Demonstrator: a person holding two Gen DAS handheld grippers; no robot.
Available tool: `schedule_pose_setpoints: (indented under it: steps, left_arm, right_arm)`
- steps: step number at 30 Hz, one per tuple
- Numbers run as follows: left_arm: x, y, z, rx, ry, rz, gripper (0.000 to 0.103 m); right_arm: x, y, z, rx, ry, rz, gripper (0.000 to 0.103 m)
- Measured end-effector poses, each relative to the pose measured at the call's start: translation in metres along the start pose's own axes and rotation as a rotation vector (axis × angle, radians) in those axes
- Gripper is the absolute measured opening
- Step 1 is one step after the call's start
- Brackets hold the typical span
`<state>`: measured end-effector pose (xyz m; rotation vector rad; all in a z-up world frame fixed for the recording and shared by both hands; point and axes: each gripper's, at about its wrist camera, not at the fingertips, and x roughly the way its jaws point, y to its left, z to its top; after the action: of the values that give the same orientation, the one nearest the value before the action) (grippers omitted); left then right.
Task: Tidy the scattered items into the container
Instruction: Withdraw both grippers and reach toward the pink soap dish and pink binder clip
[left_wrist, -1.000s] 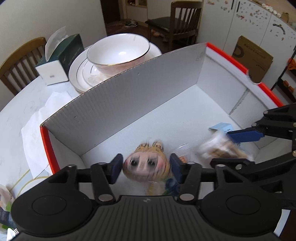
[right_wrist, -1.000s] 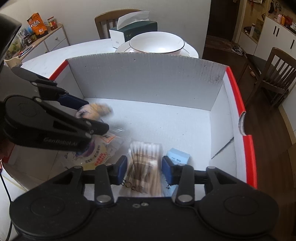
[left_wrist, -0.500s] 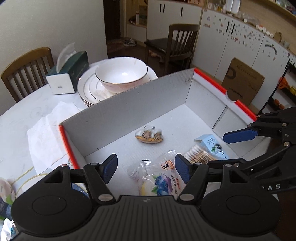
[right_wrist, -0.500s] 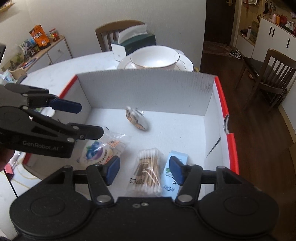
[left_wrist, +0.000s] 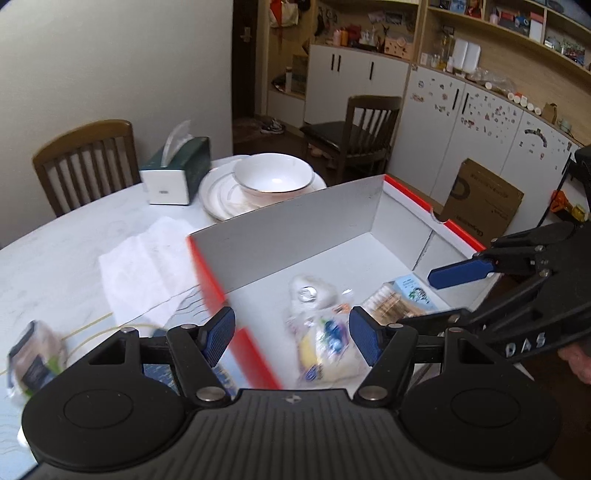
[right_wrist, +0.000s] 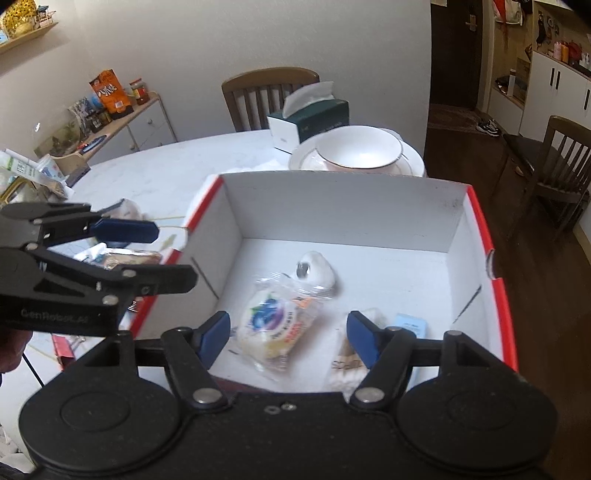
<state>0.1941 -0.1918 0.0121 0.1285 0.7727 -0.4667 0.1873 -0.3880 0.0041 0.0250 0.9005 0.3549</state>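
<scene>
Risk: the left gripper (left_wrist: 290, 334), jaws apart and empty above the box (right_wrist: 343, 206) left wall, could clip that red edge swinging out to the packet (left_wrist: 31, 356) lying on the table (left_wrist: 55, 266) at near left. The right gripper (right_wrist: 288, 334), apart and empty too, hangs over the near box, above snack bag (right_wrist: 277, 325) and swabs (right_wrist: 345, 363)

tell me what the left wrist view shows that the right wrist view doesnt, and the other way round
Only the left wrist view: a white paper towel spread on the table and a brown cardboard box against the cabinets.
Only the right wrist view: a sideboard with an orange snack bag.
Both: the red-rimmed box, and in it the blueberry snack packet, cotton swab pack and small light blue box; both grippers open and empty, left gripper, right gripper.
</scene>
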Motion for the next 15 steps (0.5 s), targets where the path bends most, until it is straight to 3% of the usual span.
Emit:
schedule_pose_setpoints:
  steps: [4, 8, 15]
  left_arm:
    - [-0.019, 0.014, -0.014, -0.020, -0.018, 0.015, 0.068]
    - [-0.036, 0.027, -0.027, -0.035, -0.037, 0.031, 0.068]
    - [-0.061, 0.054, -0.052, -0.066, -0.053, 0.038, 0.077]
  right_arm:
    - [-0.004, 0.016, -0.001, 0.000, -0.017, 0.007, 0.073]
    - [-0.008, 0.032, -0.002, 0.004, -0.040, 0.012, 0.083]
    - [-0.009, 0.070, -0.003, -0.013, -0.064, 0.024, 0.091]
